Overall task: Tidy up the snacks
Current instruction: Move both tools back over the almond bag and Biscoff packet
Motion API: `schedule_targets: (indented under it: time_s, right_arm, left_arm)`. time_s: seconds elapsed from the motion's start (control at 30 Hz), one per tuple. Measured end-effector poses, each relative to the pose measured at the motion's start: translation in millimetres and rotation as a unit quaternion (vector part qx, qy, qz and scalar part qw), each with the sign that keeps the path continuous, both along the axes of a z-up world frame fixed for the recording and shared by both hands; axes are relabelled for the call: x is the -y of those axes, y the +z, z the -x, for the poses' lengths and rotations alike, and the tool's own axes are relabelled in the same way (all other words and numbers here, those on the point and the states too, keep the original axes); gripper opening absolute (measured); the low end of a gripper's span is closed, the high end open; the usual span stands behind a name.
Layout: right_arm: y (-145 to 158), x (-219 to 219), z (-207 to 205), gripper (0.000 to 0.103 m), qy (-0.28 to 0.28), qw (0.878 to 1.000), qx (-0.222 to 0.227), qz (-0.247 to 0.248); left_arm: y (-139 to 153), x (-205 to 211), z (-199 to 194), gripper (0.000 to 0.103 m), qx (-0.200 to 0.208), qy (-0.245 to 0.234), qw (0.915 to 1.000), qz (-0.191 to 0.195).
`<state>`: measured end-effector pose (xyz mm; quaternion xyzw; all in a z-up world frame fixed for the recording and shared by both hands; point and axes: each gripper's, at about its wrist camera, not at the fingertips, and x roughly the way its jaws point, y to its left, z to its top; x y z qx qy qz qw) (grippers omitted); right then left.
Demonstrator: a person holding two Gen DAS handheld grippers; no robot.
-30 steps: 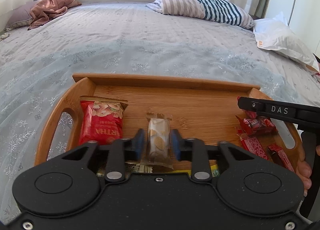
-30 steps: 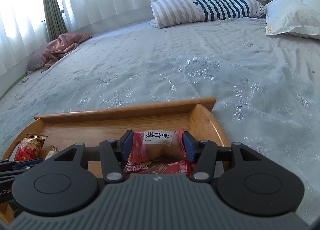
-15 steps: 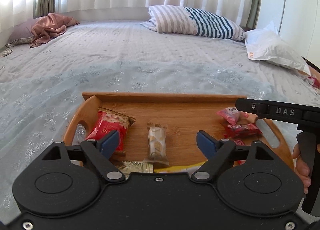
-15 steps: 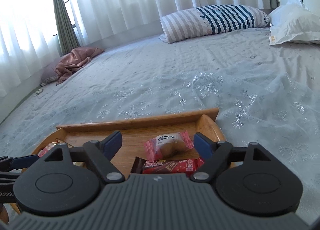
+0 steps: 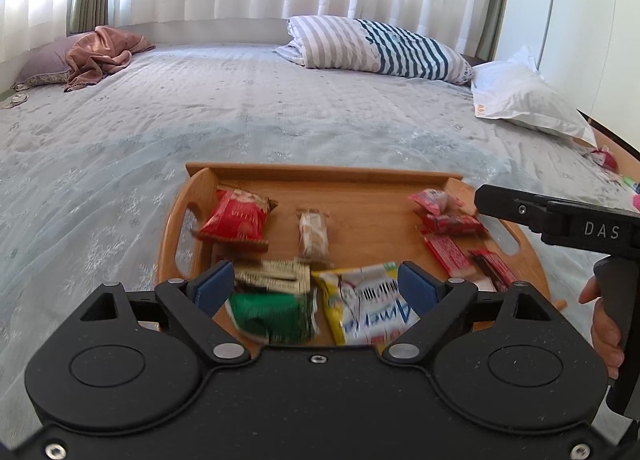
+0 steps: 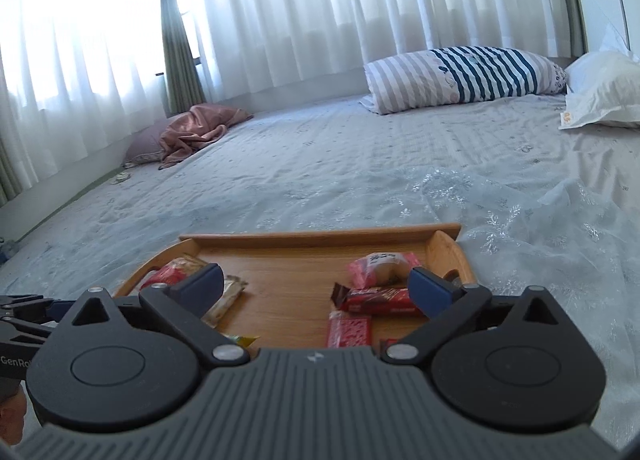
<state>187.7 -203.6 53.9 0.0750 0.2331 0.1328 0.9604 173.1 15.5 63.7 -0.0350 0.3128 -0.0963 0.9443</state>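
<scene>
Over snack-filled wooden tray (image 5: 440, 179), both jaws opening.

bright daylight pours through the sheer curtains (image 6: 280, 12), blowing out the window at upper left. the snack packets (image 5: 272, 300) on the tray smear with motion blur. fisheye bending curves the edges; corners go black.
</scene>
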Motion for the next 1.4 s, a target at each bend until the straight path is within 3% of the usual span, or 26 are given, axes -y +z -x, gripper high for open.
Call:
schedule_targets:
  time_s: [0.27, 0.43, 1.03, 1.27, 1.4]
  right_arm:
    - [-4.2, -18.3, 33.7, 0.103, 0.022, 0.999, 0.016, 0.027]
    - [-6.6, -26.4, 49.4, 0.103, 0.033, 0.998, 0.022, 0.045]
    - [-16.8, -40.1, 89.4, 0.103, 0.053, 0.997, 0.019, 0.062]
    - [-28.8, -47.1, 102.9, 0.103, 0.057, 0.995, 0.015, 0.084]
    - [-37.7, -52.3, 107.2, 0.103, 0.053, 0.994, 0.005, 0.098]
  left_arm:
    - [-0.6, -1.7, 31.1, 0.095, 0.003, -0.003, 0.9999, -0.013]
    - [2.2, -7.1, 42.7, 0.095, -0.01, -0.009, 0.9999, 0.0]
    - [22.0, -13.1, 94.8, 0.098, -0.007, 0.002, 1.0, -0.003]
    - [2.8, -10.7, 107.0, 0.099, -0.02, 0.016, 0.9986, -0.046]
    - [-11.6, -14.7, 100.1, 0.098, -0.036, 0.023, 0.9985, -0.035]
